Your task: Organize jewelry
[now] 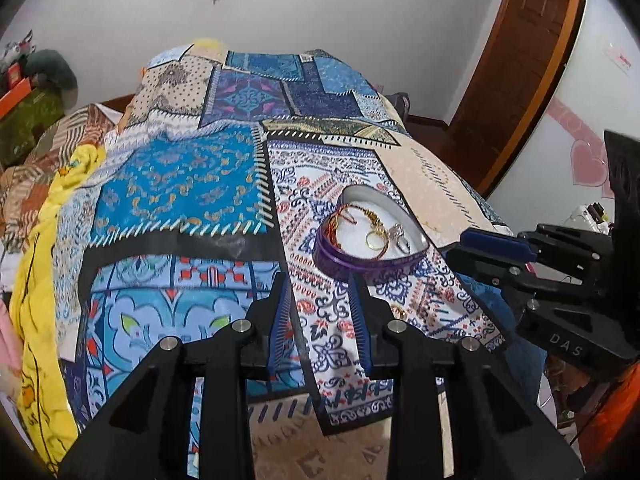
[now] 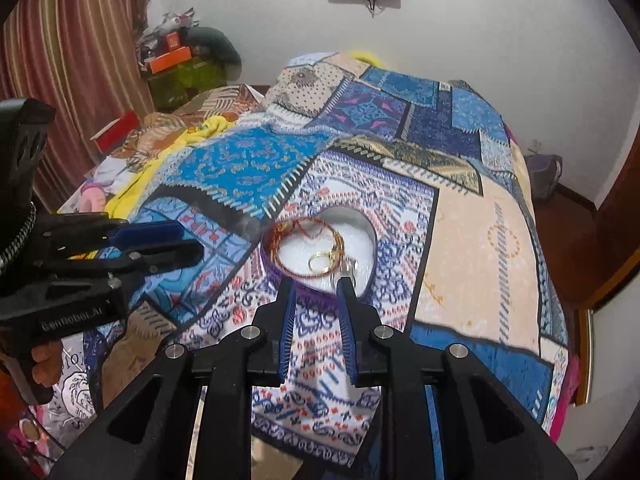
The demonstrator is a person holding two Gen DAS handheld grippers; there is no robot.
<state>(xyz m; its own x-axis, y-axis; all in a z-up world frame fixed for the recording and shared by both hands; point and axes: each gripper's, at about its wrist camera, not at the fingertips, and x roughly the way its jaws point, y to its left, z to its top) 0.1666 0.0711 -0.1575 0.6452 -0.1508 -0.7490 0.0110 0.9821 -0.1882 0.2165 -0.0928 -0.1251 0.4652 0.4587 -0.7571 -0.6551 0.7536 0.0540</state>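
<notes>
A purple heart-shaped tin (image 1: 362, 265) with a white inside lies on the patchwork cloth (image 1: 180, 184). It holds gold chains (image 1: 360, 216), gold rings (image 1: 376, 240) and a silver piece. A small gold ring (image 1: 401, 313) lies on the cloth just in front of the tin. My left gripper (image 1: 319, 286) is open and empty, just short of the tin. My right gripper (image 2: 316, 286) is open and empty at the near rim of the tin (image 2: 276, 268). The right gripper also shows at the right of the left wrist view (image 1: 472, 248). The left gripper shows at the left of the right wrist view (image 2: 188, 240).
The cloth covers a raised surface that drops away at the near and right edges. A yellow blanket (image 1: 44, 260) lies at the left. Boxes (image 2: 176, 60) and a striped curtain (image 2: 80, 40) stand beyond. A wooden door (image 1: 532, 48) is at the right.
</notes>
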